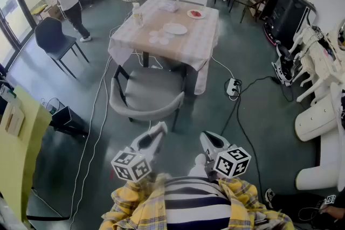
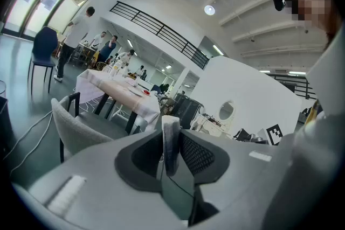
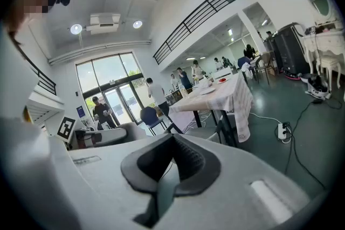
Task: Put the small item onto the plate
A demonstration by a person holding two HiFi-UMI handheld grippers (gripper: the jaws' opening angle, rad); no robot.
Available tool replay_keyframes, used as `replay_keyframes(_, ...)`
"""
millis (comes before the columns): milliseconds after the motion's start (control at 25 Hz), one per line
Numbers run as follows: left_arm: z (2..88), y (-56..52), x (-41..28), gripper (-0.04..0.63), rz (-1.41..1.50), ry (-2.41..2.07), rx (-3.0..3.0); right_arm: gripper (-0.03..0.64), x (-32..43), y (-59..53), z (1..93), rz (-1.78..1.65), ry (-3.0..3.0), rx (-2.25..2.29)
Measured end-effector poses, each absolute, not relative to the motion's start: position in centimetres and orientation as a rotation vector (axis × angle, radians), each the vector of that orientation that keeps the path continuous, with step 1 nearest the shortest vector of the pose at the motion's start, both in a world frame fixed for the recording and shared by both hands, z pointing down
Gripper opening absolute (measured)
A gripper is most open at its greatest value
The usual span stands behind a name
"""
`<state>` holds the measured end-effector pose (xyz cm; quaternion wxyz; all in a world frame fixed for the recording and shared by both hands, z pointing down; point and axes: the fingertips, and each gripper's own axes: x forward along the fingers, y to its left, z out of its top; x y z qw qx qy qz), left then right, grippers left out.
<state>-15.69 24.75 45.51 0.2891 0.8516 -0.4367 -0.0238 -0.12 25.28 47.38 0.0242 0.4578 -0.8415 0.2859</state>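
Left gripper [image 1: 159, 130] clamps a pale strip [image 2: 171, 143], seemingly the small item, held close to the body for carrying. Right gripper [image 1: 207, 138] rides closed and empty. The white plate [image 1: 175, 28] waits well ahead on the table [image 1: 188, 46], beyond a grey chair [image 1: 145, 91].

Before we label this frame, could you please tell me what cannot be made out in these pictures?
- Head view: the pale round pieces beside the white plate are too small to identify.
- Head view: the red contents of the far plate are too small to name.
- Left gripper view: the pale strip between the left gripper's jaws, held thing or gripper part, is unclear.
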Motion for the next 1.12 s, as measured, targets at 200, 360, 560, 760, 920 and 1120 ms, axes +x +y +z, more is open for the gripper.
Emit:
replay_keyframes(200,45.4,24.6,-15.6,0.089,-0.070,-1.157,2.272,-0.005,-0.2,25.1,47.2,0.880,-2.605,1.418)
replay_keyframes(360,45.4,24.5,-15.4,0.089,-0.070,-1.152,2.274,-0.005,-0.1,25.1,47.3,0.886,-2.605,1.416)
replay_keyframes(560,45.5,24.5,-15.1,0.089,-0.082,-1.142,2.260,-0.003,0.3,25.1,46.9,0.932,-2.637,1.430)
replay_keyframes(760,45.9,24.3,-14.8,0.089,-0.083,-1.132,2.247,-0.003,0.5,24.9,47.4,0.970,-2.632,1.428)
replay_keyframes(920,46.3,23.7,-14.4,0.089,-0.084,-1.133,2.228,-0.003,0.9,24.4,47.9,0.986,-2.615,1.420)
replay_keyframes(1120,46.6,22.8,-13.4,0.089,-0.076,-1.140,2.209,-0.003,1.9,23.2,48.4,1.014,-2.599,1.409)
